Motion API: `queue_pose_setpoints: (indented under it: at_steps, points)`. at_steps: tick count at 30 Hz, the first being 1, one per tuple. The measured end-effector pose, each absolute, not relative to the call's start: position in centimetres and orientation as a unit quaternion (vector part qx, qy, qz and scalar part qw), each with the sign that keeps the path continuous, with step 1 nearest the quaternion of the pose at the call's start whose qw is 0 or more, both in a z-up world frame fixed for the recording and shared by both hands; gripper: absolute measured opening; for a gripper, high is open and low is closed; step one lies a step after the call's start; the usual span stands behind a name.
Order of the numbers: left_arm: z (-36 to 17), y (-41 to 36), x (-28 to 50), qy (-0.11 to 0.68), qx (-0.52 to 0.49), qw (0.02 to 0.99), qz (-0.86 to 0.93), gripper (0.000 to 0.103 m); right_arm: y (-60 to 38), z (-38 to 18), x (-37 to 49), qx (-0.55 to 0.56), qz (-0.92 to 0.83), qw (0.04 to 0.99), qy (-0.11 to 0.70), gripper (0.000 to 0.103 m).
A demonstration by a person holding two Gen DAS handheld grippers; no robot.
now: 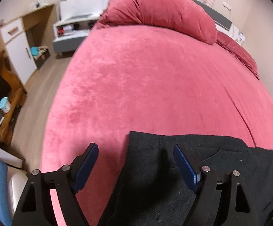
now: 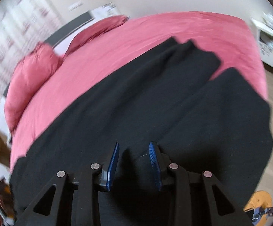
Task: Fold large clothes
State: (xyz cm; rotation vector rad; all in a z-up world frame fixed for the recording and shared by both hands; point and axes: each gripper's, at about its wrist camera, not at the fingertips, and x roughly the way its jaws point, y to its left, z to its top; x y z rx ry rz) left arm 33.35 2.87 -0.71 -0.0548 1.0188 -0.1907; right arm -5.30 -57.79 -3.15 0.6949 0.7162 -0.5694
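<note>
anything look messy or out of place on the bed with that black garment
Mostly the black garment itself: it lies unfolded on the pink bed, its far end split into uneven flaps, one rumpled. Both tools, left and right, are open above it.

Bed, covered in a pink plush sheet. Lying on it: one black garment spread flat along the near edge; one bulky pink duvet heaped at the far end; a pink pillow at the far right corner.

pink bed, red pillow, wooden cabinet
</note>
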Motion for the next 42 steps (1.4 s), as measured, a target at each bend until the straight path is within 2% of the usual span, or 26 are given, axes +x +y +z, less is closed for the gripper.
queue_pose_setpoints:
  at_steps: [5,7,8,9,10,13,14,15,16,18,23,24,26,27,28,29,32,36,38,39,42]
  points:
    - [-2.7,1.5,34.8,0.519,0.001,0.849,-0.1,0.08,-54.8,-3.6,-1.7,0.29,-0.25,0.853,0.355,0.034]
    - [-2.9,1.1,35.2,0.525,-0.023,0.842,-0.123,0.058,-53.6,-3.5,-0.9,0.282,-0.241,0.858,0.356,0.034]
    - [-3.2,0.6,35.5,0.536,-0.028,0.835,-0.117,0.058,-53.0,-3.4,-0.9,0.279,-0.239,0.859,0.357,0.034]
    - [-3.1,0.3,35.6,0.536,-0.023,0.837,-0.107,0.053,-52.5,-3.4,-0.8,0.276,-0.238,0.86,0.358,0.034]
    - [-2.9,0.0,35.7,0.529,-0.018,0.843,-0.1,0.043,-51.8,-3.5,-0.7,0.271,-0.237,0.861,0.358,0.034]
    - [-1.1,0.0,35.7,0.491,-0.04,0.865,-0.096,0.029,-50.9,-3.4,-0.5,0.263,-0.239,0.862,0.361,0.034]
    - [0.0,0.1,35.8,0.469,-0.046,0.878,-0.083,0.027,-50.5,-3.4,-0.2,0.259,-0.237,0.864,0.36,0.034]
    - [0.8,0.3,35.9,0.449,-0.042,0.89,-0.063,0.004,-50.2,-3.4,-0.2,0.256,-0.236,0.866,0.359,0.034]
    - [1.8,0.8,36.2,0.418,-0.029,0.908,-0.02,0.0,-49.8,-3.4,-0.3,0.253,-0.237,0.867,0.358,0.034]
    - [3.3,3.1,37.4,0.379,-0.059,0.923,0.022,0.0,-49.4,-3.3,-0.6,0.253,-0.237,0.87,0.352,0.034]
    - [2.9,5.7,39.7,0.413,-0.082,0.907,-0.005,0.0,-47.6,-3.8,-0.8,0.264,-0.212,0.871,0.357,0.034]
    - [2.3,5.3,39.5,0.427,-0.069,0.901,-0.032,0.005,-47.2,-3.8,-0.4,0.266,-0.201,0.873,0.357,0.034]
    - [0.9,4.2,38.8,0.462,-0.046,0.883,-0.075,0.034,-46.6,-3.3,1.0,0.266,-0.177,0.878,0.357,0.034]
    - [0.3,3.4,38.2,0.474,-0.03,0.876,-0.089,0.063,-46.4,-2.9,2.0,0.262,-0.171,0.88,0.358,0.036]
    - [-0.1,2.9,37.6,0.479,-0.018,0.873,-0.094,0.078,-46.3,-2.3,3.7,0.254,-0.161,0.884,0.359,0.038]
    - [-0.3,2.3,37.0,0.48,-0.003,0.871,-0.103,0.079,-46.1,-1.8,4.9,0.247,-0.149,0.887,0.361,0.041]
    - [-1.3,0.1,35.8,0.481,0.057,0.865,-0.132,0.085,-45.1,-0.3,11.0,0.208,-0.085,0.888,0.401,0.061]
    - [-2.2,-1.2,35.6,0.487,0.094,0.857,-0.137,0.085,-41.4,0.6,19.1,0.067,-0.023,0.889,0.453,0.063]
    - [-2.7,-1.1,35.7,0.496,0.084,0.853,-0.14,0.078,-39.2,0.1,22.5,-0.018,0.011,0.877,0.479,0.063]
    - [-3.0,-1.2,35.7,0.501,0.073,0.85,-0.147,0.065,-38.4,-0.4,23.6,-0.043,0.022,0.87,0.49,0.063]
    - [-3.2,-1.7,34.9,0.495,0.083,0.854,-0.139,0.056,-36.8,-2.6,25.7,-0.102,0.045,0.845,0.524,0.064]
